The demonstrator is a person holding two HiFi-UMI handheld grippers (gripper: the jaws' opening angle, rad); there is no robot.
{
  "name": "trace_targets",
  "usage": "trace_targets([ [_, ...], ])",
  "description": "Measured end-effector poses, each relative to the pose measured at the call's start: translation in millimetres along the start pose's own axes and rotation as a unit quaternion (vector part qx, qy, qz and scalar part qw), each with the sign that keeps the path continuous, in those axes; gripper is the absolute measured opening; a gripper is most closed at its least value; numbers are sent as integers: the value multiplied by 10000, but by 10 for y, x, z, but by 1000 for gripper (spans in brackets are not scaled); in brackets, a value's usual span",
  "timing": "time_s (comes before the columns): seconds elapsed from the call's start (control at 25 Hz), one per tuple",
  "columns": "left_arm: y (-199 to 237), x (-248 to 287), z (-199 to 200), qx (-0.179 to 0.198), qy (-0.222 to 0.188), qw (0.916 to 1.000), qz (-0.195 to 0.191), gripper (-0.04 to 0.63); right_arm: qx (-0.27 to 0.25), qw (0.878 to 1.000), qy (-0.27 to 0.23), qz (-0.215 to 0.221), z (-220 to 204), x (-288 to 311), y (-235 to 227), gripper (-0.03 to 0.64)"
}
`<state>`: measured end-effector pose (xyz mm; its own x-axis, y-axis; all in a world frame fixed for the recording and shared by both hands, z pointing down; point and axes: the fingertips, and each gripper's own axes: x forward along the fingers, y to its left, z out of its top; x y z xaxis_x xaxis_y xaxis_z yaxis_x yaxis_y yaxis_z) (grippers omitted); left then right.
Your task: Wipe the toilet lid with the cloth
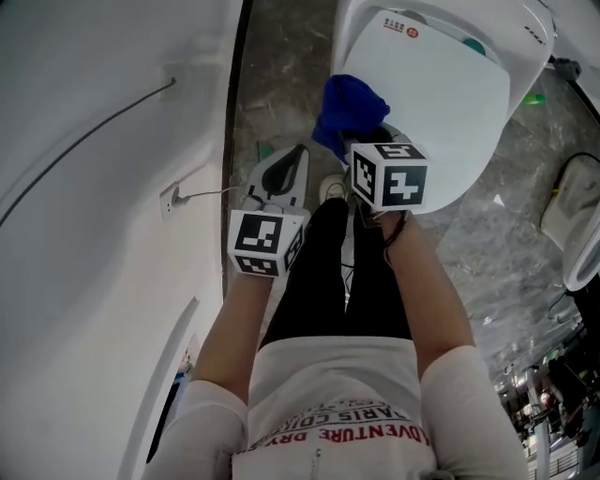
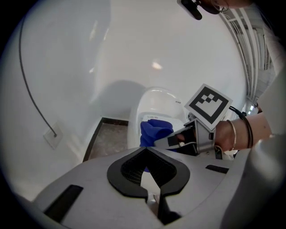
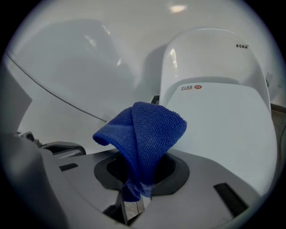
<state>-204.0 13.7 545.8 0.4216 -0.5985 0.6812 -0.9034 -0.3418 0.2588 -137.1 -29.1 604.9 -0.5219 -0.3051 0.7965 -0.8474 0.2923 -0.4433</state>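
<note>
To your left, a curved white wall (image 1: 84, 56) carries a thin dark cable (image 1: 94, 134) and a square white socket (image 1: 170, 199). Below it lies the grey marbled stone floor (image 1: 281, 84). A small green object (image 1: 534, 97) rests on that floor at your far right.

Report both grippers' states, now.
Left gripper: shut, holding nothing.
Right gripper: shut on the blue cloth.

In the head view the tips of the right claw (image 3: 133, 199) are hidden behind its marker cube (image 1: 389, 175) and the cloth (image 1: 347, 111). The label (image 1: 398, 25) on the toilet lid (image 1: 450, 103) is too small to read, and the rear of the toilet (image 1: 530, 33) is cut off by the top edge
</note>
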Motion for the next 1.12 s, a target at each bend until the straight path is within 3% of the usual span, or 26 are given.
trace_targets([
  [0.28, 142, 11, -230, -257, 21, 9997, -24, 6, -169, 9992, 166, -333, -141, 268, -101, 87],
  [0.56, -52, 158, -274, -228, 39, 9995, -206, 6, -128, 9995, -79, -280, -174, 152, -282, 87],
  [0.76, -308, 222, -249, -112, 140, 9994, -300, 6, 55, 9997, -134, -217, -232, -53, -503, 87],
  [1.12, -998, 601, -99, 48, 147, 9983, -555, 6, 250, 9979, -278, -523, -325, -650, -1313, 88],
])
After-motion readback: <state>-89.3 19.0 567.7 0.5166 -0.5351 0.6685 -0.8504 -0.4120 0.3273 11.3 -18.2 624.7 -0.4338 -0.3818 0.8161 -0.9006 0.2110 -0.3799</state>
